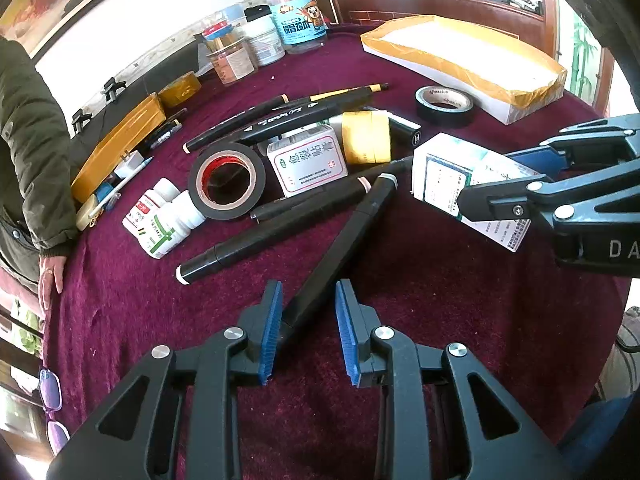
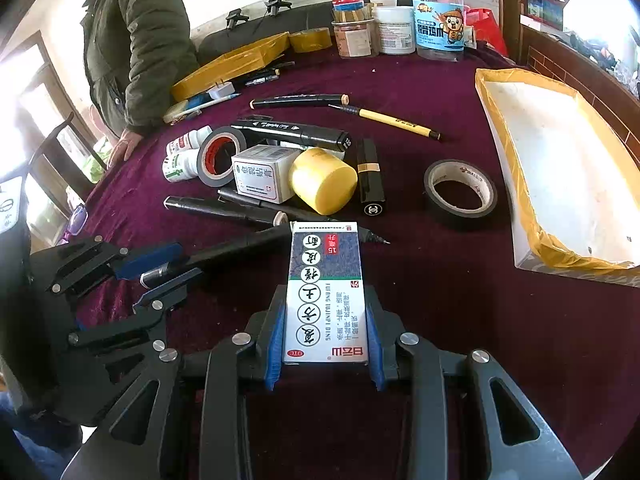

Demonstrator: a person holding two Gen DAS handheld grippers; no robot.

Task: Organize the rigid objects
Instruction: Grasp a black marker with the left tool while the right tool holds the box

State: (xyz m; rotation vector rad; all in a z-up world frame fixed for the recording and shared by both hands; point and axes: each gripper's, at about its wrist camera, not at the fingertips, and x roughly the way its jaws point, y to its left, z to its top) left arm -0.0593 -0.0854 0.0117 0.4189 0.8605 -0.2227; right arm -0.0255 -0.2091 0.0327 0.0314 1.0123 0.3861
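My right gripper (image 2: 326, 320) is shut on a white and blue medicine box (image 2: 326, 280), held lengthwise above the purple cloth; the left wrist view shows the box (image 1: 444, 176) in that gripper (image 1: 492, 184) at the right. My left gripper (image 1: 308, 320) stands low over the cloth, jaws narrowly apart around the near end of a black marker (image 1: 344, 240). The marker lies against the left pad, with a gap to the right pad. In the right wrist view the left gripper (image 2: 160, 272) straddles this marker (image 2: 240, 246) at the left.
A pile fills the middle: a black tape roll (image 1: 228, 180), a white box (image 1: 306, 160), a yellow jar (image 2: 324, 180), pill bottles (image 1: 160, 220), a lipstick (image 2: 370, 176), more markers. A second tape roll (image 2: 460, 194) lies beside a yellow-lined white tray (image 2: 560, 160). A person's hand (image 2: 124, 146) rests at the left edge.
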